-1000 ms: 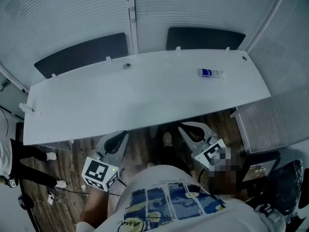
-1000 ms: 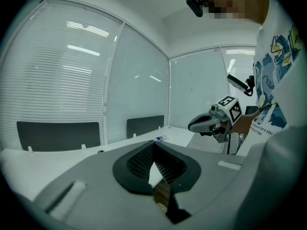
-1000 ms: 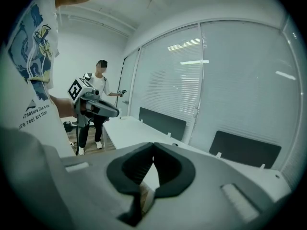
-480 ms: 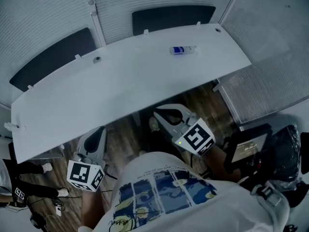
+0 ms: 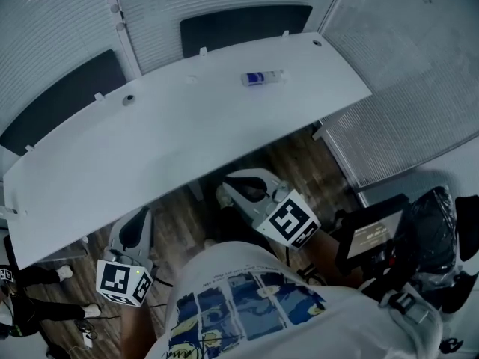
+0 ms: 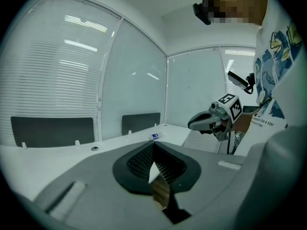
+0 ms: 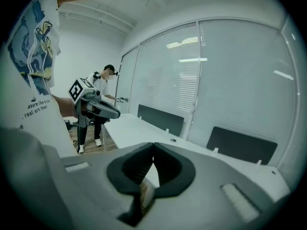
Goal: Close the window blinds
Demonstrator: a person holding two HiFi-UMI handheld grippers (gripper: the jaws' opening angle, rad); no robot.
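Slatted window blinds (image 5: 56, 28) hang behind the long white desk (image 5: 150, 148); they also fill the left gripper view as blinds (image 6: 53, 75) and the right gripper view as blinds (image 7: 165, 85). My left gripper (image 5: 135, 226) is held low at the desk's near edge, jaws shut with nothing in them (image 6: 153, 143). My right gripper (image 5: 233, 188) hovers under the desk's front edge near the middle, likewise shut and holding nothing (image 7: 153, 145). Each gripper shows in the other's view: the right gripper (image 6: 211, 121), the left gripper (image 7: 98, 109). Both are well short of the blinds.
A small bottle (image 5: 262, 78) lies on the desk near its far edge. Two dark panels (image 5: 243, 25) stand behind the desk. Slatted partitions (image 5: 404, 58) close off the right side. A screen and dark gear (image 5: 374, 238) sit at the right. Another person (image 7: 103, 102) stands at the desk's far end.
The head view has swung right, so the desk and blinds slid left in the picture. The left gripper has sunk a little lower. Both grippers' jaws stay shut.
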